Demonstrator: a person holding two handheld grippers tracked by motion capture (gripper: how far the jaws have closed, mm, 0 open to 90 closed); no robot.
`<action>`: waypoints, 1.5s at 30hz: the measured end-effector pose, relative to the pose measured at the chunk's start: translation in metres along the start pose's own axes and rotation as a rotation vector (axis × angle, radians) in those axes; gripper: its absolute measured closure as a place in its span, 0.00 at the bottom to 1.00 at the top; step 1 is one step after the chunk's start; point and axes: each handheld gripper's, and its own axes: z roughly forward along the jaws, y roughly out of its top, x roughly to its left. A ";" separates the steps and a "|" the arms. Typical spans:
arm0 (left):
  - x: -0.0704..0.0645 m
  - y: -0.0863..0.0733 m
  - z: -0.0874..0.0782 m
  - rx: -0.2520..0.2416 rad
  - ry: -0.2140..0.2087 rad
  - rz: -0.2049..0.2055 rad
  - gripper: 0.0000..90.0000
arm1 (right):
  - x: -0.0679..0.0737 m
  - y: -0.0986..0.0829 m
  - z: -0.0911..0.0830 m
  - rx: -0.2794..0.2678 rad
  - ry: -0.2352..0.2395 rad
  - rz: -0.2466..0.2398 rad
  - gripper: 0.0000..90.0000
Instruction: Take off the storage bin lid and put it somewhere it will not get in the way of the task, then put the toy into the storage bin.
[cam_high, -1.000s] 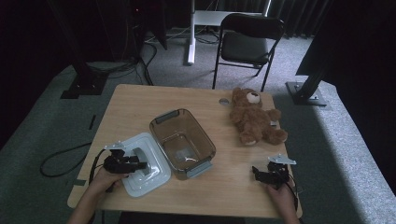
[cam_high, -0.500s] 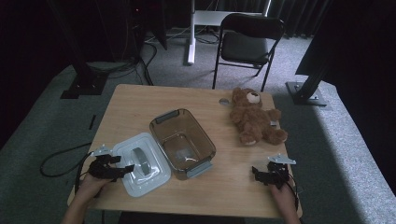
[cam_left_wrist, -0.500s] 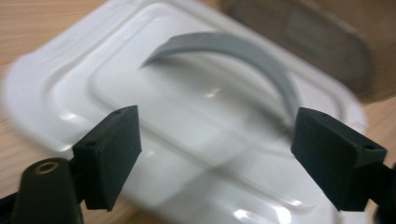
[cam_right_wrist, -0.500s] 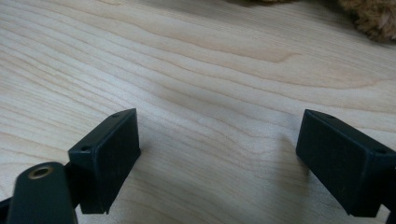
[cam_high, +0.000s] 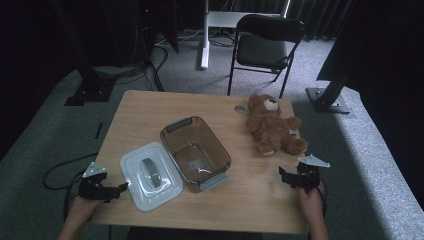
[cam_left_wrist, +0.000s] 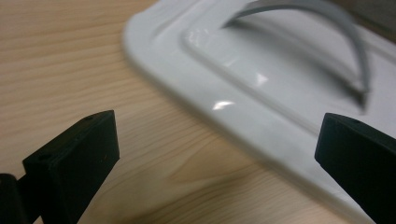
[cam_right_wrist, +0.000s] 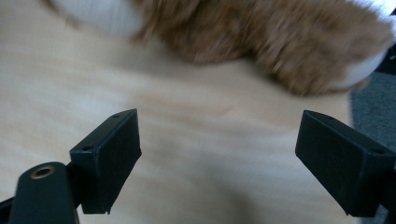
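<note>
A white lid (cam_high: 150, 175) with a grey arched handle (cam_high: 149, 171) lies flat on the wooden table (cam_high: 250, 200), front left. In the left gripper view the lid (cam_left_wrist: 261, 93) sits just ahead of the jaws. My left gripper (cam_high: 121, 188) rests at the table's left edge, open and empty, pointing at the lid's left rim; its jaws (cam_left_wrist: 219, 144) stand wide apart. An empty clear brown tub (cam_high: 195, 152) stands beside the lid. A brown teddy bear (cam_high: 272, 127) lies at the back right. My right gripper (cam_high: 295, 173) is open just in front of the bear's legs (cam_right_wrist: 261, 32), with bare table between its jaws (cam_right_wrist: 219, 149).
A small grey disc (cam_high: 240, 108) lies on the table next to the bear's head. A black folding chair (cam_high: 265, 45) stands behind the table. Cables trail from the left gripper over the floor (cam_high: 55, 170).
My left gripper has pulled back to the left, from over the lid to the table's left edge. The lid lies where it was. The right gripper has stayed still.
</note>
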 end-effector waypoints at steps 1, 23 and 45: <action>0.001 -0.002 0.000 0.000 0.003 -0.001 0.01 | -0.001 0.006 -0.001 -0.007 0.001 0.005 0.14; 0.000 -0.016 0.018 0.027 0.182 0.011 0.01 | -0.008 0.120 0.042 -0.040 0.031 0.060 0.13; 0.000 -0.014 0.020 0.023 0.185 0.009 0.01 | -0.021 0.133 0.114 0.101 0.043 0.146 0.12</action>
